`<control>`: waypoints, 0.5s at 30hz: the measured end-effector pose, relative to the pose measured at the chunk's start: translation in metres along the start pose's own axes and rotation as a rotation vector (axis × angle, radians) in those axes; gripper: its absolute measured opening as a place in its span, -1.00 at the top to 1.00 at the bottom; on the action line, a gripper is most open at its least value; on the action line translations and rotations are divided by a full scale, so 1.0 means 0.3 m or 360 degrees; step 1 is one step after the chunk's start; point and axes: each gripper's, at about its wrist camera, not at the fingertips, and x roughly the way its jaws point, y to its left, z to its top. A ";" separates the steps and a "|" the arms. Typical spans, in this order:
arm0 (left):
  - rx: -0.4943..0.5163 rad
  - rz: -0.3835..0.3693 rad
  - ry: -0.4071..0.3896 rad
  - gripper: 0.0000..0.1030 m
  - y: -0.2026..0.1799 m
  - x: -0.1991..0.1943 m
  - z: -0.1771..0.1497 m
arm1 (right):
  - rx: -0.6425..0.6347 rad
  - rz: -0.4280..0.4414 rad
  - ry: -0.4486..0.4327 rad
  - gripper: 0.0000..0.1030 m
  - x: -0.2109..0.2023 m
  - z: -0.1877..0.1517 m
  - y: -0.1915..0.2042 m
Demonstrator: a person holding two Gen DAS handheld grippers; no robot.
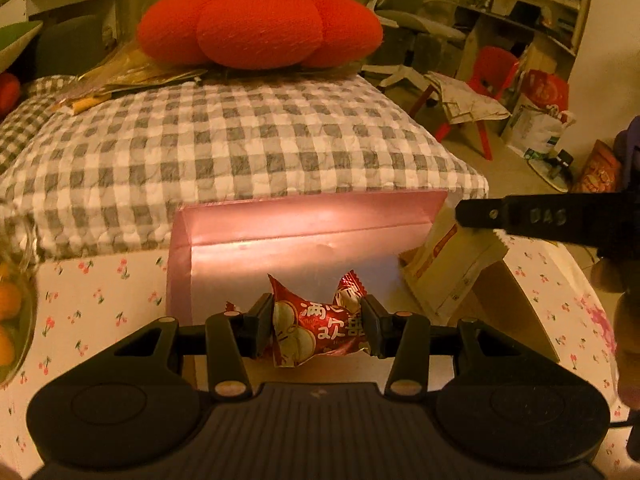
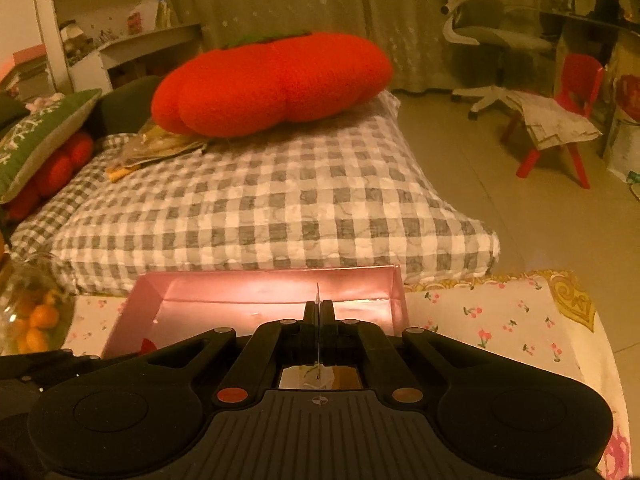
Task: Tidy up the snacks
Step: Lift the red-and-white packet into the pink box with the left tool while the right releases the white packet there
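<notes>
Left wrist view: your left gripper [image 1: 318, 326] is clamped on a red snack packet [image 1: 316, 320], pads pressing both its sides, the packet hanging over the open pink box [image 1: 304, 224] on the cherry-print tablecloth [image 1: 100, 304]. To the right, your right gripper [image 1: 464, 214] reaches in from the edge and pinches a pale flat packet [image 1: 452, 268] by its top edge; that packet leans beside the pink box wall, over a brown cardboard surface. Right wrist view: the same right gripper [image 2: 319, 312] shows its jaws fully closed on a thin sheet edge [image 2: 318, 300], with the pink box [image 2: 256, 292] just ahead. Beyond the table lie a grey checked cushion [image 1: 224, 144] and, farther back, a red pumpkin-shaped pillow [image 1: 260, 26]. The step in hand appears to be carrying snacks to the box. Next, you would probably lower the red packet inside the walls before releasing, keeping both grippers apart.
</notes>
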 end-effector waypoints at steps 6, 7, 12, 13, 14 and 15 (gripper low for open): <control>0.0030 0.0058 -0.0006 0.15 -0.030 0.037 0.021 | -0.0001 -0.0042 0.0007 0.99 0.040 0.010 0.012; 0.0015 0.0065 -0.0006 0.14 -0.031 0.040 0.026 | 0.0000 -0.0049 0.0010 0.97 0.043 0.012 0.014; 0.0002 0.0097 -0.0022 0.10 -0.036 0.038 0.049 | 0.0005 -0.0061 -0.0005 0.82 0.037 0.025 0.018; 0.0005 0.0106 -0.0031 -0.04 -0.039 0.037 0.057 | 0.0012 -0.0050 0.0002 0.82 0.035 0.029 0.015; 0.0007 0.0112 -0.0046 -0.11 -0.038 0.029 0.057 | 0.0013 -0.0044 0.0010 0.78 0.031 0.031 0.013; 0.0007 0.0115 -0.0057 -0.21 -0.036 0.023 0.055 | 0.0004 -0.0038 0.0013 0.64 0.025 0.032 0.012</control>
